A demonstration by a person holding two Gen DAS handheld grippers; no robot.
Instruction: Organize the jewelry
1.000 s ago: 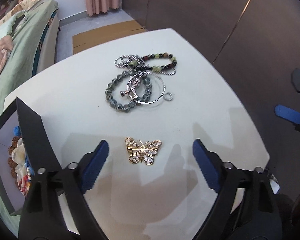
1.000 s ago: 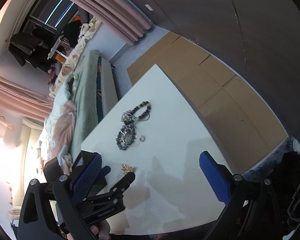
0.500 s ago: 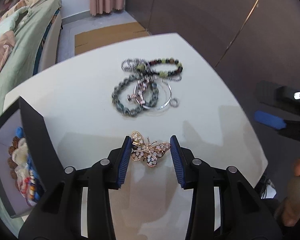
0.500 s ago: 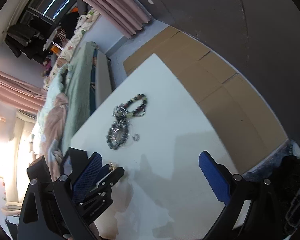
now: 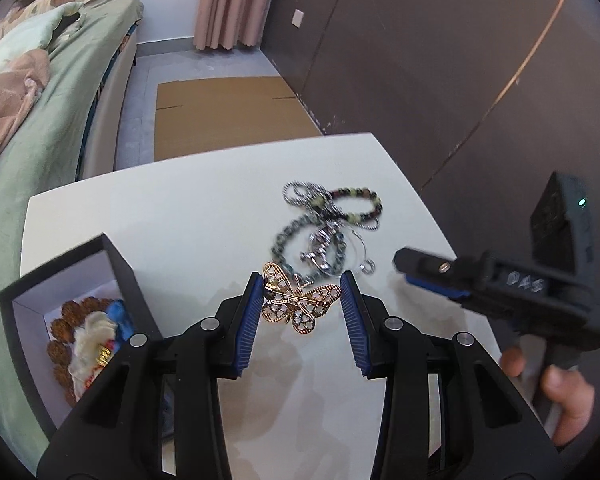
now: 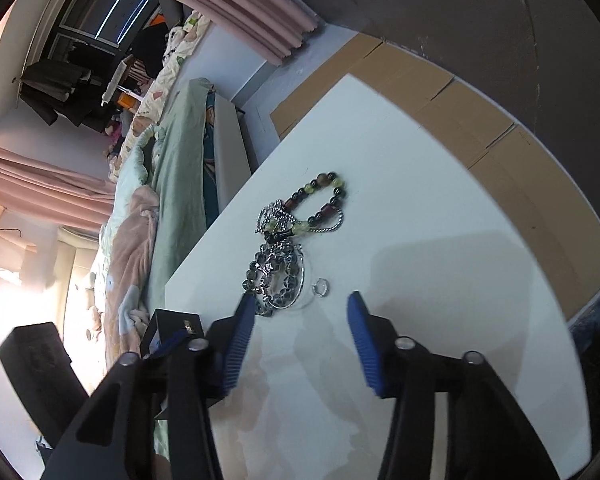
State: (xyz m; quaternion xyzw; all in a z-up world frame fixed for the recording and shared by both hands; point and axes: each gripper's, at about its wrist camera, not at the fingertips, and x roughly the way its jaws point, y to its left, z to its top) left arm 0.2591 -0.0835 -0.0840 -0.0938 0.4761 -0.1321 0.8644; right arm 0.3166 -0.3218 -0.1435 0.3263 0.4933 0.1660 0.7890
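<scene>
My left gripper (image 5: 302,312) is shut on a gold butterfly brooch (image 5: 296,302) and holds it above the white table (image 5: 180,216). A pile of bead bracelets, a silver chain and a bangle (image 5: 324,224) lies beyond it, with a small silver ring (image 5: 367,267) beside it. The black jewelry box (image 5: 72,320) with beads inside stands at the left. My right gripper (image 6: 300,320) is open and empty, just short of the same pile (image 6: 284,256) and ring (image 6: 321,287). It also shows in the left wrist view (image 5: 432,276) at the right.
A bed with green and pink covers (image 5: 28,92) runs along the table's left side. Cardboard sheets (image 5: 228,112) lie on the floor beyond the far edge. A dark wall (image 5: 440,60) stands at the right. The box corner (image 6: 172,328) shows at the right wrist view's left.
My left gripper closed on the butterfly brooch and lifted it toward the box side. My right gripper narrowed and moved in toward the bracelet pile.
</scene>
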